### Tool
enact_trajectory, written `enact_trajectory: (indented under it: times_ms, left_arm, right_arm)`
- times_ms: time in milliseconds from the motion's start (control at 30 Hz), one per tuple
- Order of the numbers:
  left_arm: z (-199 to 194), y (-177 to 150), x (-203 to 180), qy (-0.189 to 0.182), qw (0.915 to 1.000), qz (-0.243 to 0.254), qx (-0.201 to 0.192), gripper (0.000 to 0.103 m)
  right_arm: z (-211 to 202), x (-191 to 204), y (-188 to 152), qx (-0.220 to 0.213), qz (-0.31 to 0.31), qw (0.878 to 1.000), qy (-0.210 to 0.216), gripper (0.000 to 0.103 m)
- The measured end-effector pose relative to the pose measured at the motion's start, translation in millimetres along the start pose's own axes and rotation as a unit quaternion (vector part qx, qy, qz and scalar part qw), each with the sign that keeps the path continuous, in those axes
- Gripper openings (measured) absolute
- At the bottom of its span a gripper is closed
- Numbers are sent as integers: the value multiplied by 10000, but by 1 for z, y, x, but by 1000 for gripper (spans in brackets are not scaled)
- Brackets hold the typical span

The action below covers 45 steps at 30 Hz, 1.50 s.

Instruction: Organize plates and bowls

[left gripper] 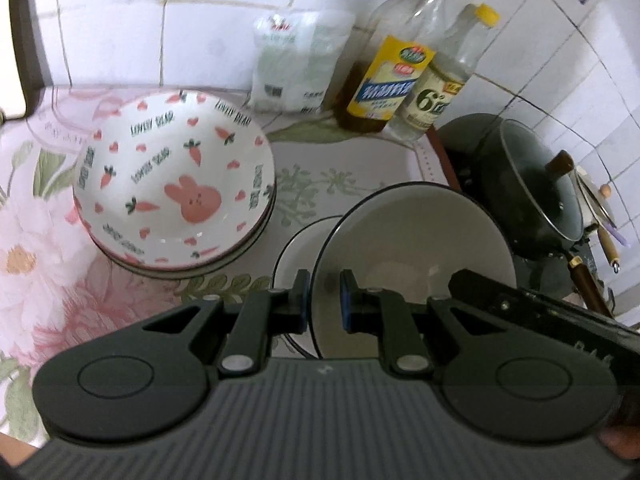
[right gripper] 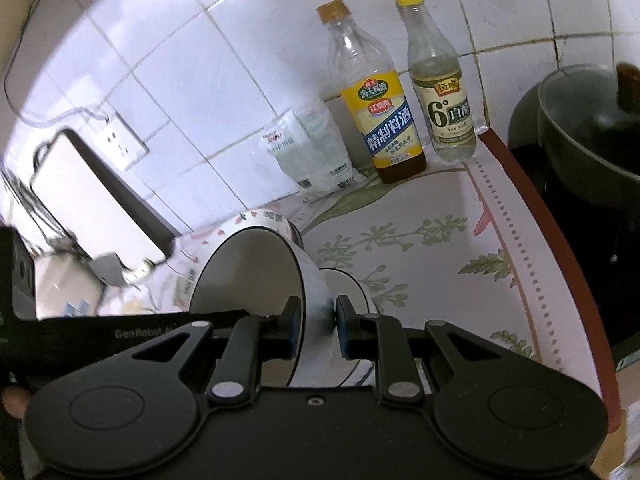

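**Bowl held by both grippers, tilted over its mate**

Bowl [left gripper: 416, 240], white inside with a dark rim, is lifted and tipped on edge, and both tools have hold of it. The left hand-held gripper [left gripper: 324, 300] straddles the near-left part of the rim, one blue pad outside the wall and one inside; the jaws look closed onto the wall. In the right wrist view the same bowl [right gripper: 256, 276] stands nearly upright, mouth facing left, and the right hand-held gripper [right gripper: 316, 320] pinches its wall close to the base, pads pressed on either side.

Directly below and just to the left lies a second bowl [left gripper: 298, 248] of the same plain kind, resting on the flowered tabletop [left gripper: 360, 164]. Judging by the task, the held bowl is meant to nest into it, so the deciding relation is that its mouth must turn upward and its base come down over the lower bowl's opening, which lies forward and slightly left of both grippers. Neither hand is clearly nearer.

Further left, apart from this pair, sits a stack of rabbit-and-carrot bowls [left gripper: 176, 188]. Against the tiled wall stand a white packet [left gripper: 296, 60], a cooking wine bottle [right gripper: 380, 104] and a vinegar bottle [right gripper: 440, 92]; a lidded dark wok [left gripper: 520, 188] sits to the right.
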<state>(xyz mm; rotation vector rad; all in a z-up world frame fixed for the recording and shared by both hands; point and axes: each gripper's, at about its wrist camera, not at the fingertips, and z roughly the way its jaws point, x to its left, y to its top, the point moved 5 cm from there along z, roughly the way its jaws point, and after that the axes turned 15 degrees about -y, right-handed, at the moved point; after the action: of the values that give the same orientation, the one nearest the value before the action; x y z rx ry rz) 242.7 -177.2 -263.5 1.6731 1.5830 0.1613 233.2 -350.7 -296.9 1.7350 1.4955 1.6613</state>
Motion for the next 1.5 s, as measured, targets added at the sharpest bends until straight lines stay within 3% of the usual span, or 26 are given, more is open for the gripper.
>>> enact_trajectory:
  times_ms: [300,567,900,967,1267,1500]
  left_arm:
    - [18,-4,17,123,9996,-241,84,14]
    - [30,0,23,323,9987,-201,350,14]
    - [33,0,15,812,9955,312,366,14]
    - [34,0,14,747,9960,361,323,14]
    - [34,-11,23,763,9966,99,293,13]
    - [14,-17,24,340,9991,-216,92,13]
  right_arm:
    - [23,14,-8,-185,-804,9957,-417,24]
    - [32,29,-14,-410,-1600,9832,-774,24]
    - [37,35,-18,-687,-2297,9647,-1086,26]
    - [35,38,-18,-784,-2515,9593,-1013,26]
    - [41,34,-30,-437,-2482,9664,-500,23]
    - [14,24,-34,-745,-2331,9696,-63,28]
